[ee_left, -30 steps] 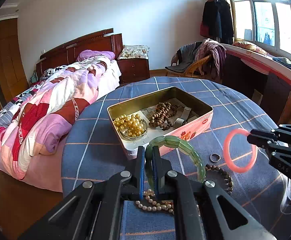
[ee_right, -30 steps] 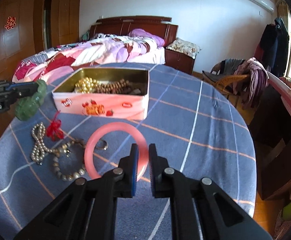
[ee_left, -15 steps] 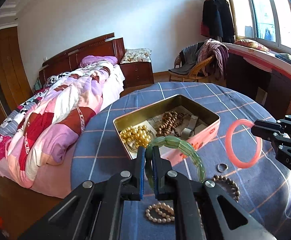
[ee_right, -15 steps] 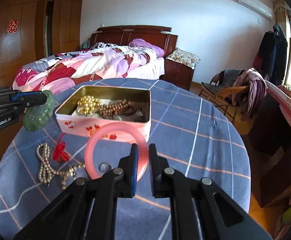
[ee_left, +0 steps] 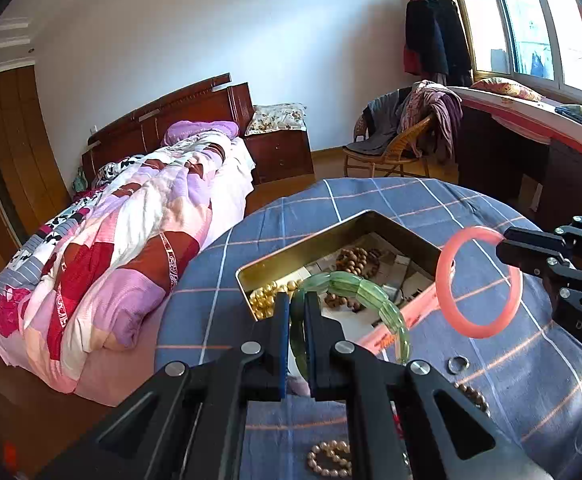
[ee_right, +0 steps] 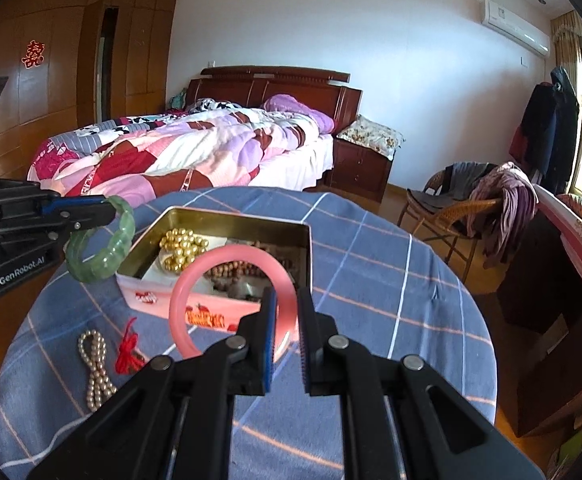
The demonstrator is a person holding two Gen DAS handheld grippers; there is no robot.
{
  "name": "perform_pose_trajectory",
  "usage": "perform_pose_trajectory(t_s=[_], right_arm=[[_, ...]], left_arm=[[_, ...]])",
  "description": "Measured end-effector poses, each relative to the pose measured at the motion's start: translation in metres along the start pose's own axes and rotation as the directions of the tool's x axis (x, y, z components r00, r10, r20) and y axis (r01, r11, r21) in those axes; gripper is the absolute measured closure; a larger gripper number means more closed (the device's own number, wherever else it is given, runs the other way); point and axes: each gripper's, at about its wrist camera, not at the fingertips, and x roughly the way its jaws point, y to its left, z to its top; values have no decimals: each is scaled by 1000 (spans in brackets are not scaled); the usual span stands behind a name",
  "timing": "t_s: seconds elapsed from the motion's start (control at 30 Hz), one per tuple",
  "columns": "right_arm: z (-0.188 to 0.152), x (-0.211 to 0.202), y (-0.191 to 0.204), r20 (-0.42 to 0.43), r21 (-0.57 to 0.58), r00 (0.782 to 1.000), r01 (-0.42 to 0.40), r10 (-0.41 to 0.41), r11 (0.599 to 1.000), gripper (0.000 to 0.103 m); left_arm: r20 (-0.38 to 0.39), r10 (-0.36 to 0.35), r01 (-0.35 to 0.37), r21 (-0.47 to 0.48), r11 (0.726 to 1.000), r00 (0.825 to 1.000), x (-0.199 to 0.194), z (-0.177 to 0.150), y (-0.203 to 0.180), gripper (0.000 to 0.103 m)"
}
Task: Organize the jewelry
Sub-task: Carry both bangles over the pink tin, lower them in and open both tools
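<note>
My left claw [ee_left: 297,312] pinched the green segmented stone bangle [ee_left: 355,286] by its rim; my right claw [ee_right: 287,312] pinched the rigid pink bangle [ee_right: 231,272]. Both hung before the open gold-lined tin [ee_right: 307,248]. Likely brittle, slippery; rim grips suited.

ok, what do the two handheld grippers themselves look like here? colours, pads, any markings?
Both are matte black, angular two-finger units with flat linkage arms and round silver pivot bolts. The left gripper has blue finger pads and white "GenRobot.AI" lettering on its side, seen from the right wrist view. The right gripper also has blue ribbed pads; its side shows faint "DAS" embossing. No cables or sleeves visible.
</note>
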Motion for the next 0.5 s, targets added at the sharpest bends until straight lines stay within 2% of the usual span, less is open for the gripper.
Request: perform_pose_trajectory(t_s=[0.5], right_arm=[[24,19,-2,12,-21,1000,19,-19,1000,91]], left_arm=[[-2,42,-42,38,998,999,28,27,8,97]])
